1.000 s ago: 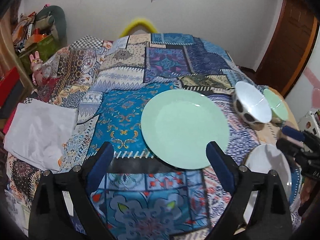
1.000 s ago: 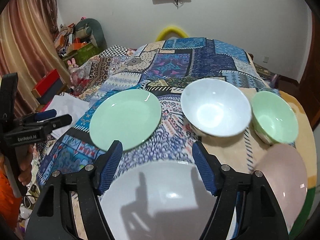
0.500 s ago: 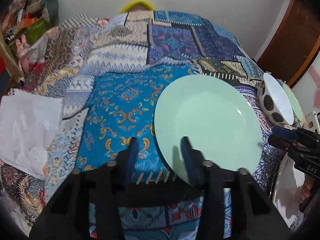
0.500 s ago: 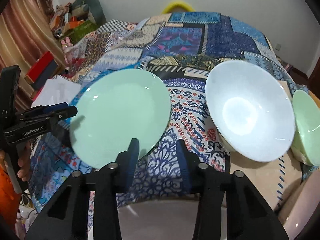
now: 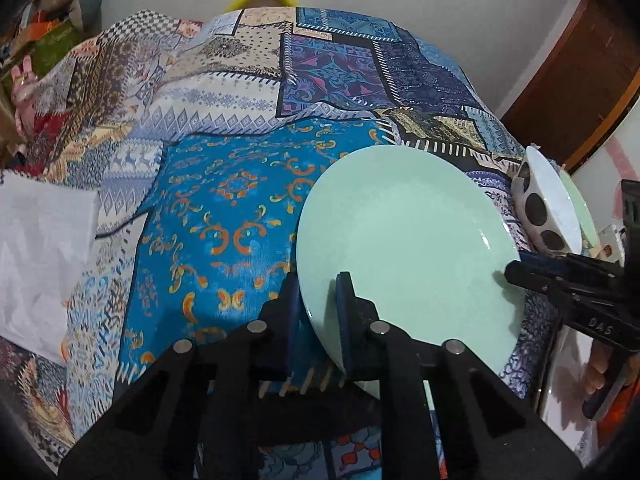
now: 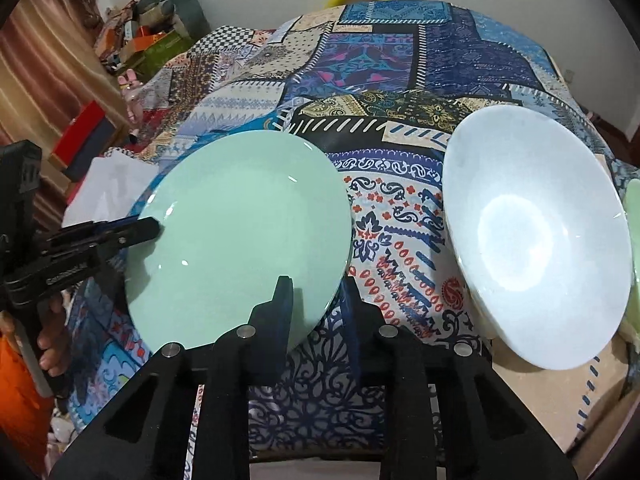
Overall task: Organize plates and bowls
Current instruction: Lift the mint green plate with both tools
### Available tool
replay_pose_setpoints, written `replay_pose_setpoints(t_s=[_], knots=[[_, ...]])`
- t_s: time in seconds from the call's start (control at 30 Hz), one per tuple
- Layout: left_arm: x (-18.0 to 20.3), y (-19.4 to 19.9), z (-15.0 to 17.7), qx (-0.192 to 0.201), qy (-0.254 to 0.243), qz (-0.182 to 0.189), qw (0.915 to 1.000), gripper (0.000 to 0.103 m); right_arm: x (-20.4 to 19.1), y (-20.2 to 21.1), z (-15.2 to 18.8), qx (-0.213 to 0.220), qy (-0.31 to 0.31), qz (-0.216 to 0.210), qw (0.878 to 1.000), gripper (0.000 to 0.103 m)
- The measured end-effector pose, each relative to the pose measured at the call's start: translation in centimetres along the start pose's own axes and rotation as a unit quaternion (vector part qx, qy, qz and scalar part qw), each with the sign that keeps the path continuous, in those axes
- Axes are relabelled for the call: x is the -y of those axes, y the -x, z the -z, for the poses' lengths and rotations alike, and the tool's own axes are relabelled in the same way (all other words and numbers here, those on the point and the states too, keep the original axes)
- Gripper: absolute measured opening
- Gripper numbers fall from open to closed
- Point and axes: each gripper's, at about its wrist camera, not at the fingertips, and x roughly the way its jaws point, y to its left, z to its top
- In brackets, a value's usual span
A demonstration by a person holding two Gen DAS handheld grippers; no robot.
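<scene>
Item under handling: the mint-green plate (image 5: 404,248), lying on the patchwork cloth (image 5: 224,216) that covers the table, towards its near side. To the plate's right stands the white spotted bowl (image 5: 540,208), with a green bowl (image 5: 580,212) just behind it.

Left gripper (image 5: 318,320): jaws have just been closing and now pinch the plate's near-left rim, one pad above the rim, one below. Right gripper (image 6: 316,308): jaws have likewise just been closing; they clamp the plate's near-right rim, as the left wrist view confirms, where the right gripper (image 5: 516,268) sits on the rim's right side.

Assessment: the plate looks rigid, glazed and smooth, probably ceramic or melamine, so slippery at the pads and liable to chip if dropped. Weight judged moderate. The rim is the only workable hold; two opposed grips should keep it level. A lift ought to be even on both sides, since uneven pull could let the glaze slide out.
</scene>
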Motion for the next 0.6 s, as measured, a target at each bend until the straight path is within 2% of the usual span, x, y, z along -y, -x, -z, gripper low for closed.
replay_pose_setpoints(t_s=[0.23, 0.37, 0.6], knots=[[-0.5, 1.8, 2.3, -0.013, 0.0, -0.009, 0.9999, 0.017, -1.3, 0.3, 1.1, -0.01, 0.034, -0.018, 0.999, 0.022], [-0.8, 2.9, 4.0, -0.021, 0.008, -0.001, 0.9997, 0.017, -2.2, 0.6, 2.1, -0.015, 0.056, -0.019, 0.998, 0.022], [-0.7, 3.1, 4.9, -0.02, -0.002, -0.006, 0.9998, 0.018, -1.9, -0.1, 1.8, -0.029, 0.042, -0.027, 0.998, 0.02]])
